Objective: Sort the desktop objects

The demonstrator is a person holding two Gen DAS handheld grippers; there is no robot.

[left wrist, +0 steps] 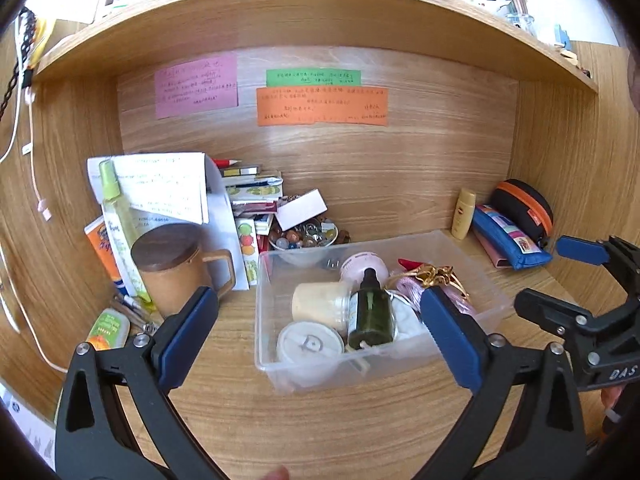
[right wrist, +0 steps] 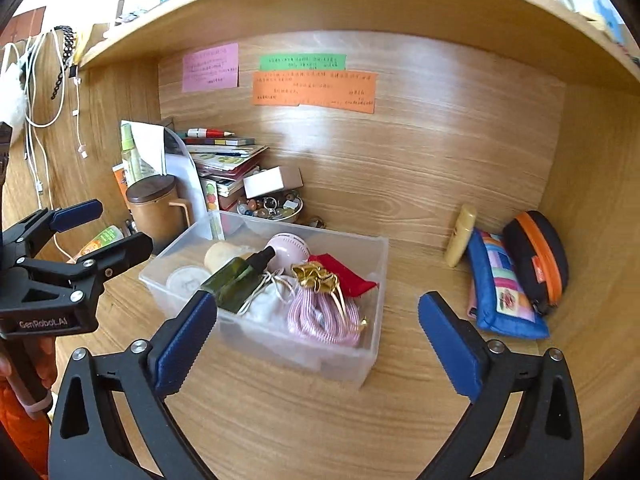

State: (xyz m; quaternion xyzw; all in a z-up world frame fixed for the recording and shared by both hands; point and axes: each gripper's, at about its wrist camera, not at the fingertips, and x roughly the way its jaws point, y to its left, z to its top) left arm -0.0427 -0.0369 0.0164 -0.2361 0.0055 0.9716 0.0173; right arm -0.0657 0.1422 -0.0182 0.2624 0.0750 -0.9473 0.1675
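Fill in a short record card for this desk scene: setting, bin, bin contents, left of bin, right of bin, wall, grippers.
setting: wooden desk under a shelf
bin: clear plastic bin, mid-desk
bin contents: green bottle, pink cord, red pouch, white lid
left of bin: lidded mug, papers, bowl of beads
right of bin: blue pouch, black case, yellow tube
wall: pink, green, orange notes
grippers: left gripper and right gripper open, empty

Both wrist views looking forward and slightly down into the desk alcove, near the clear plastic bin (left wrist: 472,300) (right wrist: 372,344); left from its left, right from its right.
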